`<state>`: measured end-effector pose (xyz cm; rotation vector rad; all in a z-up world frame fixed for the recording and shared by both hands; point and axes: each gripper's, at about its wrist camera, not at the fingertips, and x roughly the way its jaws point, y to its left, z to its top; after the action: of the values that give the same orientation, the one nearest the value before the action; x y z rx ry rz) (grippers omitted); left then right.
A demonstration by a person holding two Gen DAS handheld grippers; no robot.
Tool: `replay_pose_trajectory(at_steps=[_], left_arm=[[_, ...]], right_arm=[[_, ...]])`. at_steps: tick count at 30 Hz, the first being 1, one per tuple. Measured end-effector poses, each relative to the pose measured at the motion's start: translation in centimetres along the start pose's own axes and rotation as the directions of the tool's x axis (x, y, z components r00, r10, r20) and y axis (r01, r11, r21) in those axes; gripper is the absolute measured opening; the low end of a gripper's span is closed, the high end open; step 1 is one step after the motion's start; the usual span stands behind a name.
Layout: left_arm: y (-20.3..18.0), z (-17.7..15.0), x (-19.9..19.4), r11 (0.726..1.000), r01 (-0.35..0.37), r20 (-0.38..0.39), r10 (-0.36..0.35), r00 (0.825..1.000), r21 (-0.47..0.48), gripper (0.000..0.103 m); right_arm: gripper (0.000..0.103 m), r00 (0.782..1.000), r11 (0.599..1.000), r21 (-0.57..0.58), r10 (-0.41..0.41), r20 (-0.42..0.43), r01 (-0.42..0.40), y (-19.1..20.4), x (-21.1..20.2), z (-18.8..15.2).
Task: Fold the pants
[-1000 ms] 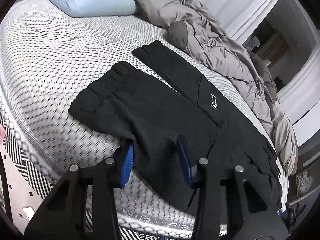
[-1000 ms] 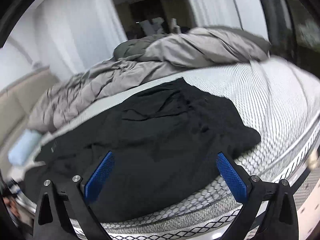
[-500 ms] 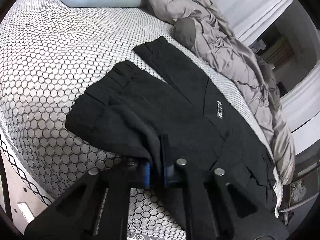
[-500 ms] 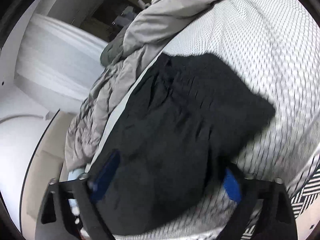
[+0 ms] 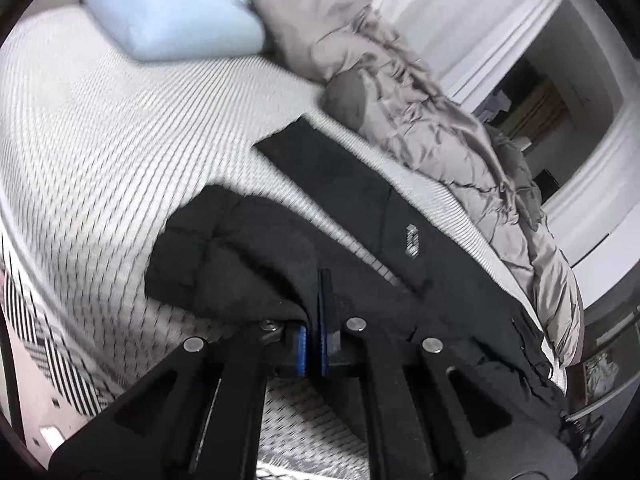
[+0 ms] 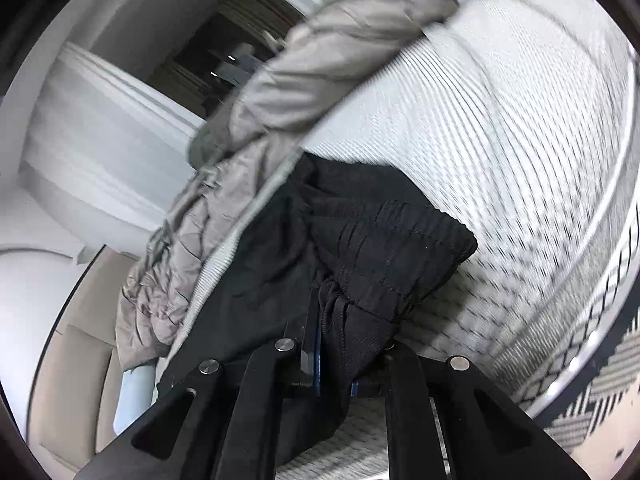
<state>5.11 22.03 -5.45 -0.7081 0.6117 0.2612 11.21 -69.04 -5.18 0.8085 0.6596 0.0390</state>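
Both tools are pinching the black pants (image 5: pixel 360 216) on the bed (image 5: pixel 100 152), the left tool (image 5: pixel 313 320) at the near leg, the right tool (image 6: pixel 326 344) at the gathered waistband (image 6: pixel 396 248), the garment's long axis running between them.

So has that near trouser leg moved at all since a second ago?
Yes. The near leg of the black pants, then flat, is now bunched and pulled from the light blue pillow toward the left gripper, whose jaws have closed on it.
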Motion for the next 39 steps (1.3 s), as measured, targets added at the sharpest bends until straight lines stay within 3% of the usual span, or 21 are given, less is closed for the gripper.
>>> replay_pose_trajectory(at_steps=[5,9,14,16,17,18,19,20,22,23,25,27,30,33,35,37,38,39], left_arm=[[-2.6,4.9,0.7,1.0,0.018,0.005,-0.018,1.0,0.017,0.002],[-5.3,10.1,3.8,1.0,0.017,-0.02,-0.016,1.0,0.024,0.002],[-8.4,15.7,11.8,0.996,-0.062,-0.098,0.068,0.993,0.067,0.006],[-9.1,17.8,16.2,0.994,-0.075,-0.129,0.084,0.988,0.076,0.017],[-9.3,18.7,18.2,0.993,-0.084,-0.144,0.095,0.985,0.08,0.034],[-9.2,19.1,19.9,0.992,-0.087,-0.173,0.101,0.98,0.09,0.051],[-9.0,19.7,21.3,0.994,-0.064,-0.199,0.082,0.977,0.092,0.056],[-8.9,20.1,22.6,0.995,-0.036,-0.227,0.056,0.972,0.091,0.062],[-8.0,20.7,24.6,0.997,-0.038,-0.271,0.056,0.961,0.072,0.066],[-7.6,21.0,25.0,0.997,-0.05,-0.282,0.064,0.957,0.057,0.067],[-6.7,20.8,24.8,0.999,-0.036,-0.286,0.045,0.957,0.038,0.068],[-5.9,20.7,23.8,1.0,-0.017,-0.277,0.023,0.961,0.024,0.068],[-4.9,19.1,20.7,1.0,0.003,-0.226,-0.002,0.974,0.007,0.068],[-4.5,16.0,18.1,0.999,0.034,-0.206,-0.038,0.978,-0.019,0.069],[-5.1,13.2,18.0,0.997,0.075,-0.245,-0.08,0.966,-0.032,0.069],[-5.5,10.7,18.7,0.997,0.07,-0.276,-0.072,0.958,-0.017,0.069],[-5.8,10.1,19.5,0.998,0.064,-0.287,-0.064,0.956,-0.011,0.063],[-6.1,9.3,20.6,0.998,0.058,-0.302,-0.059,0.951,-0.014,0.046]], right_arm=[[0.009,0.997,0.994,-0.108,0.008,0.078,0.001,5.3,-0.7,2.0],[0.009,0.997,0.995,-0.102,-0.013,0.079,0.021,8.3,0.8,5.1],[0.009,0.994,0.987,-0.129,-0.094,0.05,0.1,12.9,8.0,10.5],[0.009,0.987,0.976,-0.146,-0.159,0.024,0.161,14.4,12.2,12.5],[0.011,0.983,0.972,-0.142,-0.185,0.012,0.185,15.0,14.4,13.4],[0.015,0.978,0.967,-0.144,-0.211,0.002,0.209,15.5,16.7,14.3],[0.02,0.97,0.96,-0.146,-0.243,-0.008,0.24,15.9,19.2,15.2],[0.034,0.962,0.953,-0.151,-0.271,-0.029,0.264,16.0,21.5,15.9],[0.046,0.949,0.944,-0.142,-0.31,-0.063,0.299,15.7,25.1,17.0],[0.062,0.941,0.938,-0.153,-0.326,-0.094,0.31,15.5,26.7,17.3],[0.065,0.928,0.931,-0.176,-0.346,-0.135,0.321,14.9,29.1,17.6],[0.076,0.914,0.921,-0.201,-0.368,-0.17,0.334,14.1,30.0,17.3],[0.076,0.916,0.937,-0.175,-0.335,-0.22,0.301,13.2,29.6,16.8],[0.079,0.946,0.962,-0.124,-0.264,-0.187,0.244,12.8,26.0,15.5],[0.087,0.968,0.978,-0.087,-0.201,-0.15,0.189,13.0,23.3,14.0],[0.09,0.984,0.989,-0.055,-0.142,-0.105,0.136,13.1,20.6,12.4],[0.091,0.99,0.993,-0.045,-0.116,-0.086,0.112,13.3,19.6,11.5],[0.091,0.993,0.995,-0.035,-0.096,-0.071,0.094,13.5,18.5,10.7]])
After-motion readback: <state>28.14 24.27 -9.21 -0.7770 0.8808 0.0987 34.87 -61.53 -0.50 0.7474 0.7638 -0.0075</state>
